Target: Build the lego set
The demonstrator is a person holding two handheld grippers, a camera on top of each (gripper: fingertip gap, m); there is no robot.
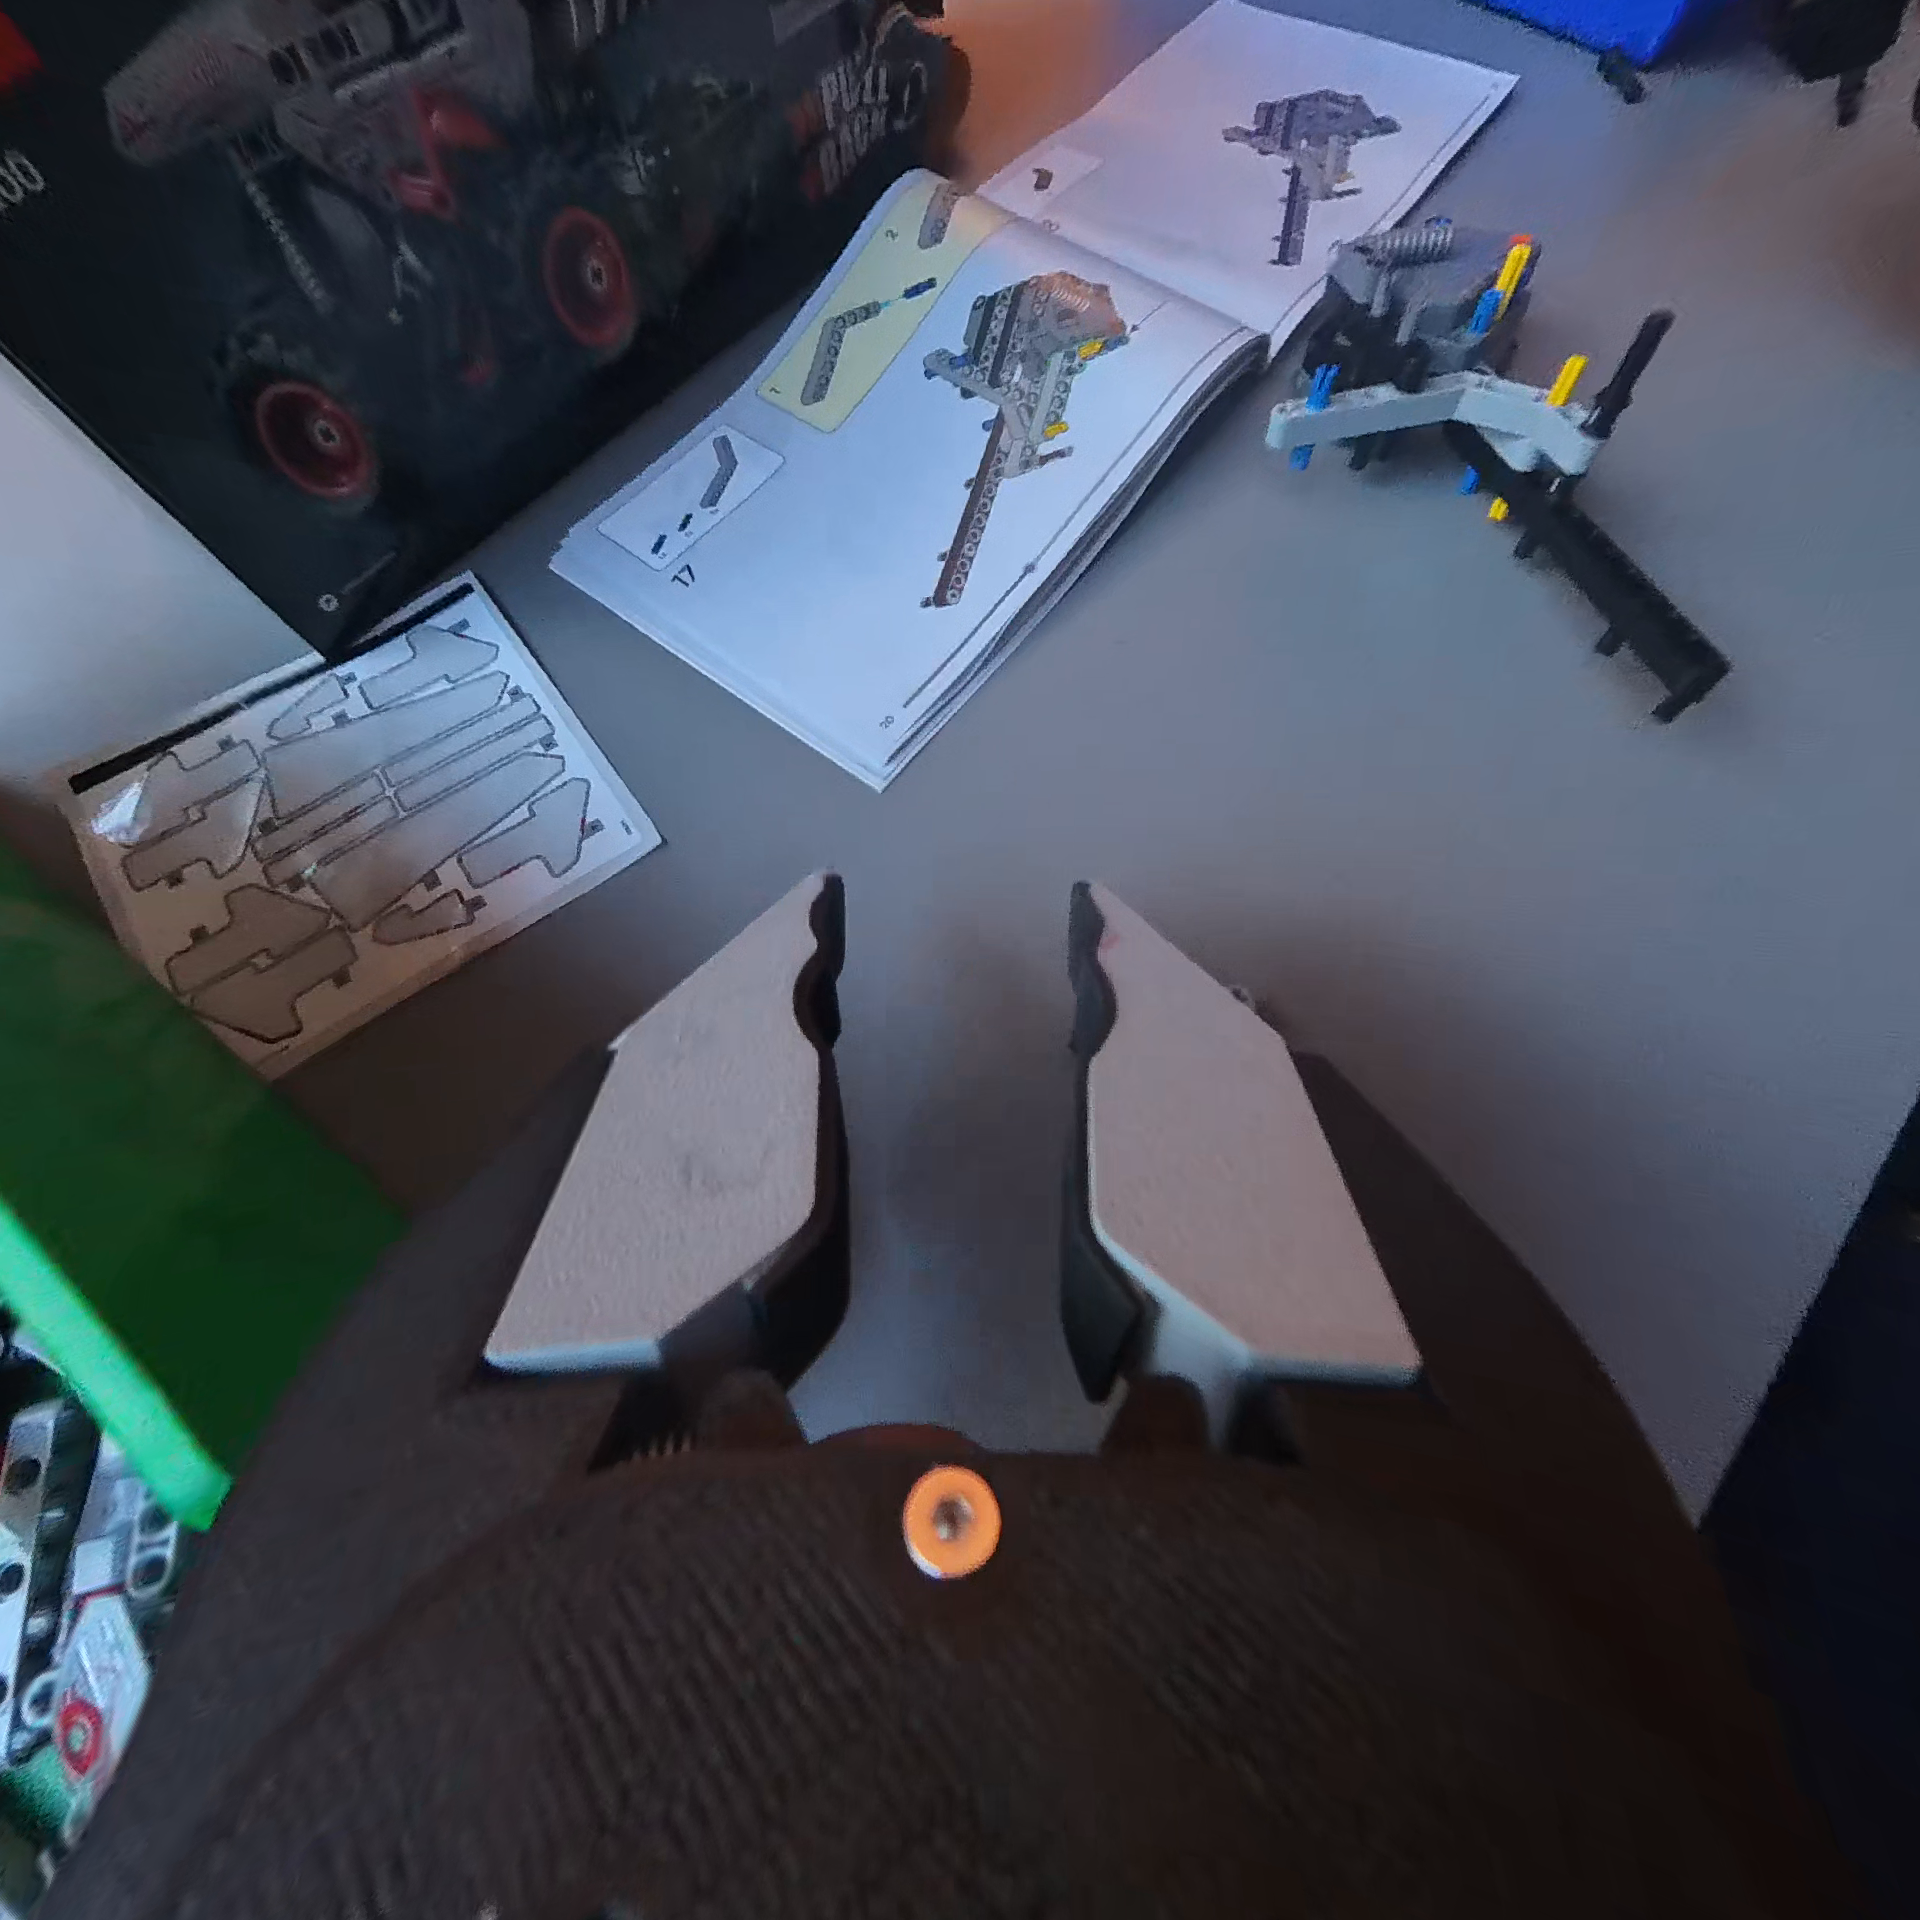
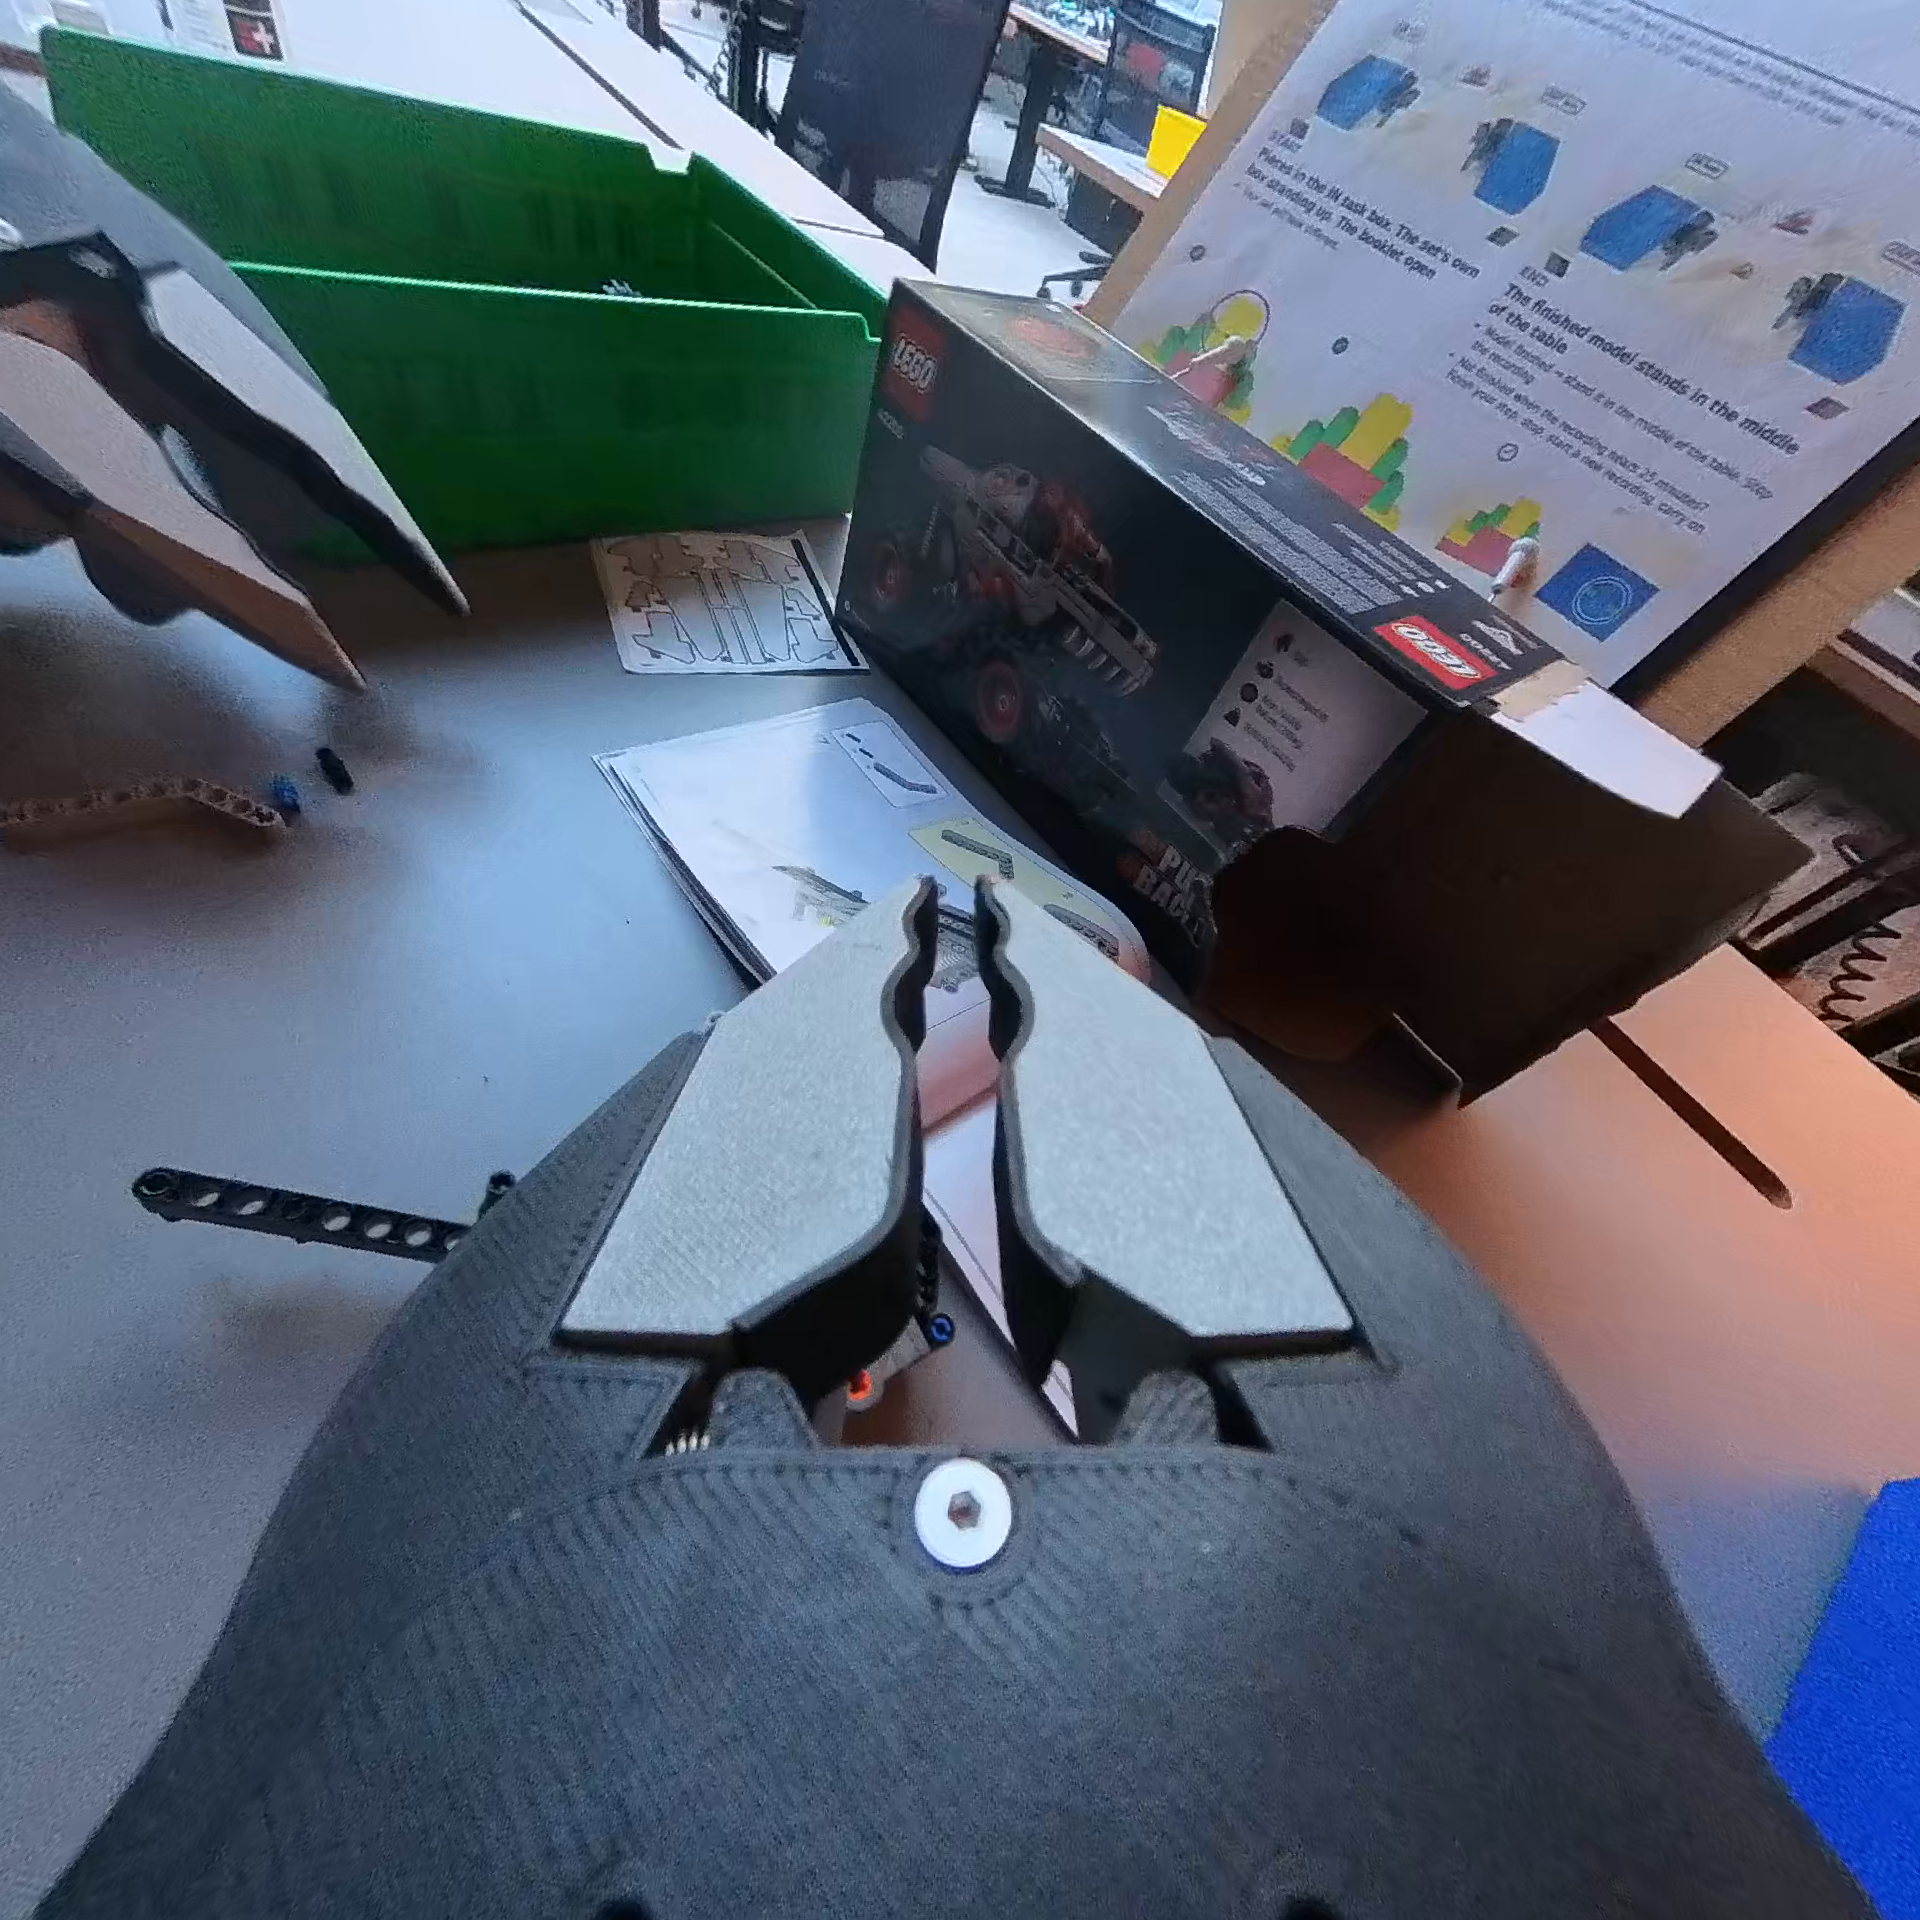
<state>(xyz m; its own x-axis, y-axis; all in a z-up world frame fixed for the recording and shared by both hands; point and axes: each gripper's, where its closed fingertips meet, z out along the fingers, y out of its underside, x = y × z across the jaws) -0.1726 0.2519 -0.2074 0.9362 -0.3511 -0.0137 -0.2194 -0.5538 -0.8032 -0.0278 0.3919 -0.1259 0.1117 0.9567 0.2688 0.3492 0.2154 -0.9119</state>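
Open booklet (image 1: 935, 457) lies between set box (image 1: 343, 239) and part-built model (image 1: 1455, 405).

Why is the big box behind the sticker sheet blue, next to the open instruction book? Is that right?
Not quite. The big bin behind the sticker sheet is green, not blue; the right wrist view shows it clearly. The rest holds: the instruction booklet does lie open on the table nearby, as the left wrist view shows.

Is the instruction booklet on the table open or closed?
Open. The instruction booklet lies spread flat on the grey table, with two facing pages of build diagrams showing either side of its central fold.
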